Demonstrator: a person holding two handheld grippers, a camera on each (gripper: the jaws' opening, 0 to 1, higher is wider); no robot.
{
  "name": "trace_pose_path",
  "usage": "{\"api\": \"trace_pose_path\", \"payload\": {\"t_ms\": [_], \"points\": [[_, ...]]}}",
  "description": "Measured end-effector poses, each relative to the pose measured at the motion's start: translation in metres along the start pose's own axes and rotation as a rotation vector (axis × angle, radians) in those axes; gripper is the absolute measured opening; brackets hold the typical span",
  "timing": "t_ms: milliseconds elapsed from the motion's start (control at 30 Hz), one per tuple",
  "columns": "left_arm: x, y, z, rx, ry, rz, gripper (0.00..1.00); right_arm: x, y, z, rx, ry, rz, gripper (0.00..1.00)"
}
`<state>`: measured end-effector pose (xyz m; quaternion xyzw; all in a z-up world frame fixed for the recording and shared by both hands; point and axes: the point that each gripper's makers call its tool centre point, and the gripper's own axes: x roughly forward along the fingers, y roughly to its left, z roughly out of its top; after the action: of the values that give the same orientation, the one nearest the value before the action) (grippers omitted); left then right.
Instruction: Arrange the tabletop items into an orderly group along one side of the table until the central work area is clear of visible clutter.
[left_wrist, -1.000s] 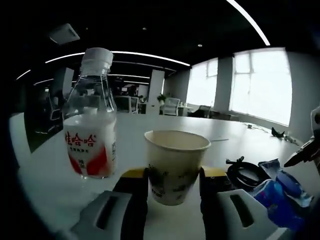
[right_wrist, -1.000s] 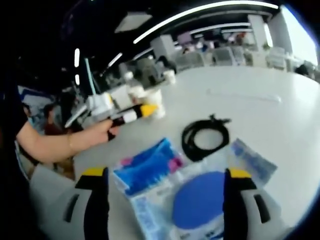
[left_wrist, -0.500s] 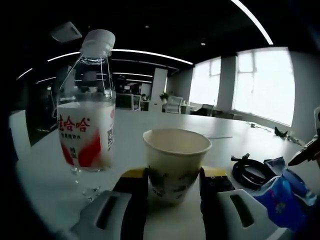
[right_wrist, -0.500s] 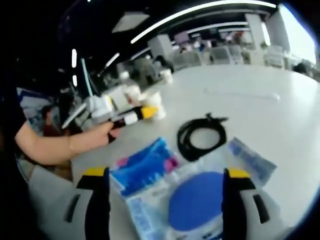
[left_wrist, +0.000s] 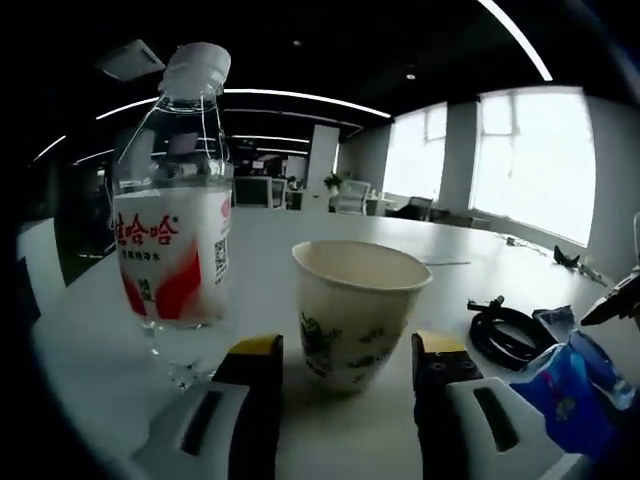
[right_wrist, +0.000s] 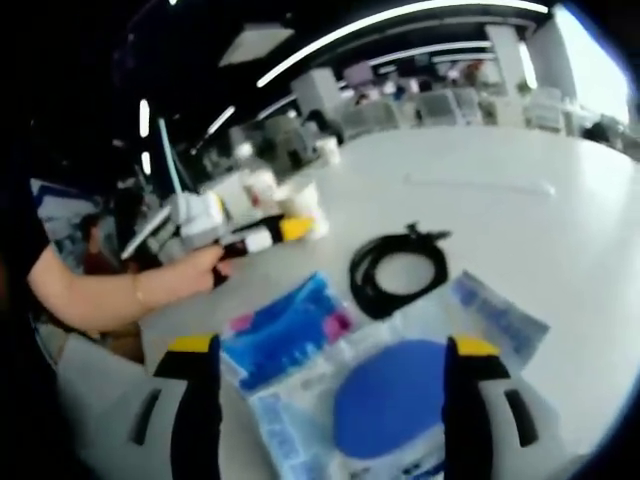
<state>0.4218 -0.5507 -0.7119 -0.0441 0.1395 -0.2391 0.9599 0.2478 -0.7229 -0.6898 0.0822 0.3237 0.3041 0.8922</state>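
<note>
Between the yellow-tipped jaws of the left gripper (left_wrist: 345, 365), a cream paper cup with dark print (left_wrist: 358, 311) is now released: the jaws, clamped on it half a second ago, are spread and clear of its sides, so it is judged set down beside the one clear plastic bottle with red-and-white label (left_wrist: 175, 215). The right gripper (right_wrist: 325, 385), wide open and empty, is held over three blue plastic packets (right_wrist: 385, 390); one coiled black cable (right_wrist: 398, 270) is left behind them.

The left claw (left_wrist: 345, 365), earlier closed on the white paper cup (left_wrist: 356, 312), has now spread apart, freeing it.
</note>
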Motion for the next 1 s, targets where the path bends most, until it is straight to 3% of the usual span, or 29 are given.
{"api": "trace_pose_path", "payload": {"t_ms": [633, 1000], "points": [[-0.024, -0.031, 0.004, -0.022, 0.012, -0.100, 0.99, -0.012, -0.011, 0.023, 0.014, -0.090, -0.026, 0.91], [-0.042, -0.053, 0.005, 0.020, 0.044, -0.174, 1.00, -0.018, -0.015, 0.033, 0.017, -0.109, -0.019, 0.89]]}}
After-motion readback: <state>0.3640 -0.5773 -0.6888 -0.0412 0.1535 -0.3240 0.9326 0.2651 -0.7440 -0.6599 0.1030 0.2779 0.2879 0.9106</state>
